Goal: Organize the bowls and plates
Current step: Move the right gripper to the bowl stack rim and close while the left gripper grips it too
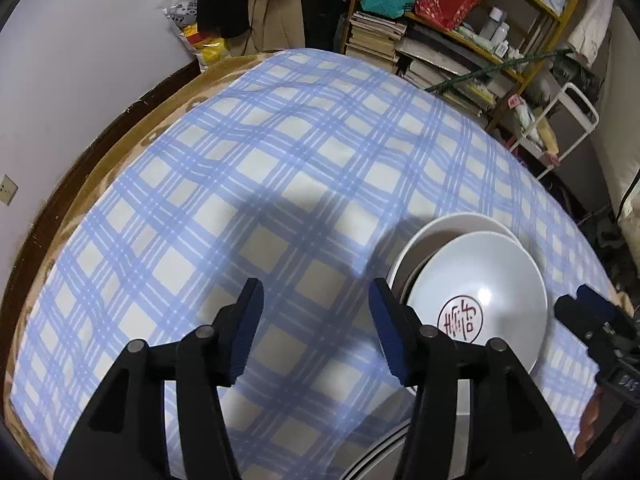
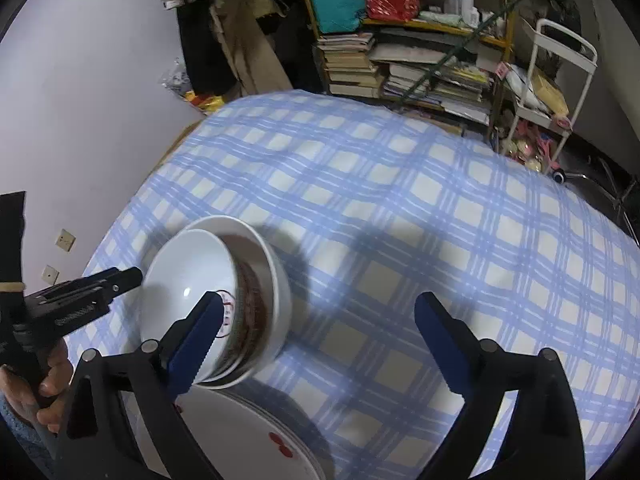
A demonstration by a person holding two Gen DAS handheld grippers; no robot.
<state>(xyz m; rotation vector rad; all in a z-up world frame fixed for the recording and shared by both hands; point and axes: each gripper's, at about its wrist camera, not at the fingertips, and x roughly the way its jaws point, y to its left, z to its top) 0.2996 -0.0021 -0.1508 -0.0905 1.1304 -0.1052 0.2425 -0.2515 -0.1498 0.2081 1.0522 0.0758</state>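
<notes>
Two bowls were counted, nested one inside the other: an inner bowl [image 1: 480,280] with a red round seal mark on its bottom, tipped at an angle inside a larger white outer bowl [image 1: 452,226]. In the right wrist view the same inner bowl [image 2: 188,272] was seen leaning within the outer bowl [image 2: 280,280], a brown patterned band showing on its outside. Just before the bowls, at the near edge, a stack of plates [image 2: 256,432] was seen, the top plate bearing small red marks; how many plates lay in the stack could not be told. All of this was set on a counter [image 1: 280,184] covered by a blue and white checked cloth.

Two grippers were counted. The left gripper [image 1: 316,332] was held over bare cloth just left of the bowls, its jaws spread with nothing between them. The right gripper [image 2: 320,344] was held just right of the bowls, its jaws spread wide and empty, the left finger [image 2: 196,344] overlapping the inner bowl in the picture. A hand [image 2: 48,384] was seen gripping the left gripper's handle.

Beyond the counter, a yellow-framed shelf [image 2: 420,56] crowded with stacked books, bottles and bags was seen, and a white cart [image 2: 560,80] beside it.
</notes>
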